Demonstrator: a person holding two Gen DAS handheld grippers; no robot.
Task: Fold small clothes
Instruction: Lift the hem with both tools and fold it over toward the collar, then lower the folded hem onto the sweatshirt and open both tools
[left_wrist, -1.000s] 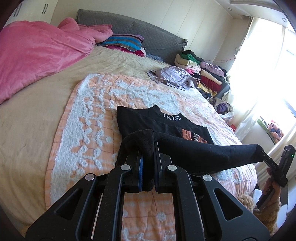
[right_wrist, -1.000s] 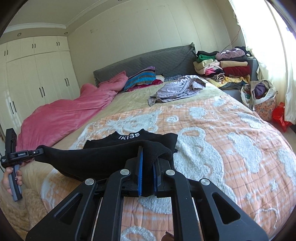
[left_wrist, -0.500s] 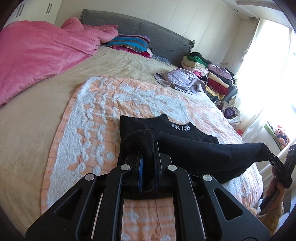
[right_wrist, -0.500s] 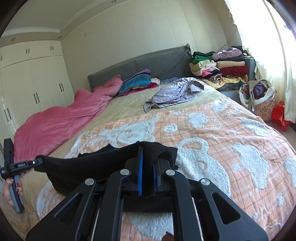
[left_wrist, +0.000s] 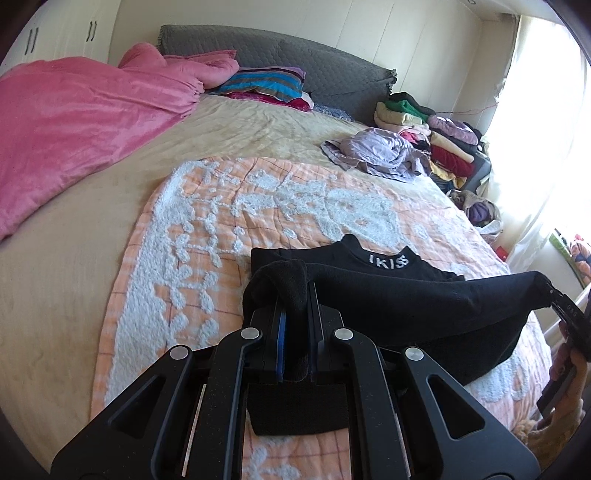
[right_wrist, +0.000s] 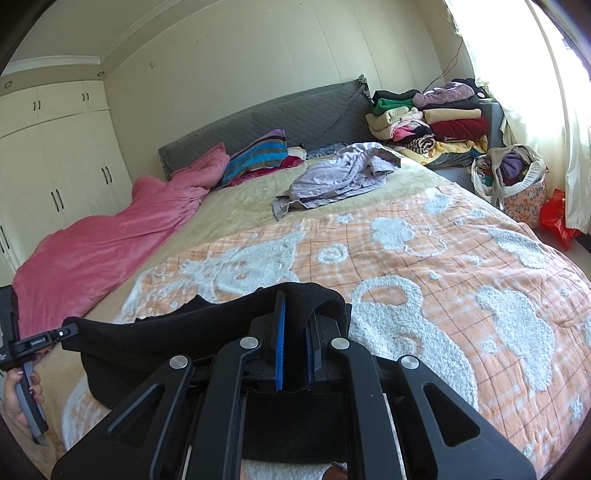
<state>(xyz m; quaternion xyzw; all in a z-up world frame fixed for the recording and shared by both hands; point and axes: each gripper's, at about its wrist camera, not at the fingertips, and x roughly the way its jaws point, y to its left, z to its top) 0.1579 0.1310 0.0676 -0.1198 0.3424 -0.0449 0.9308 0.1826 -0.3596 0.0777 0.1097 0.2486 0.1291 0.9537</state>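
Black left gripper (left_wrist: 295, 314) with blue pads, silver pivot screws; hand (right_wrist: 16, 397) with dark-painted nails

One black garment (left_wrist: 406, 295), two hand-held grippers (left_wrist: 295, 310)

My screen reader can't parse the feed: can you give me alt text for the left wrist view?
The left gripper is shut on one end of a black garment, whose other end the right gripper holds, lifted above an orange-and-white blanket on the bed. Behind lie a pink duvet and a lilac garment.
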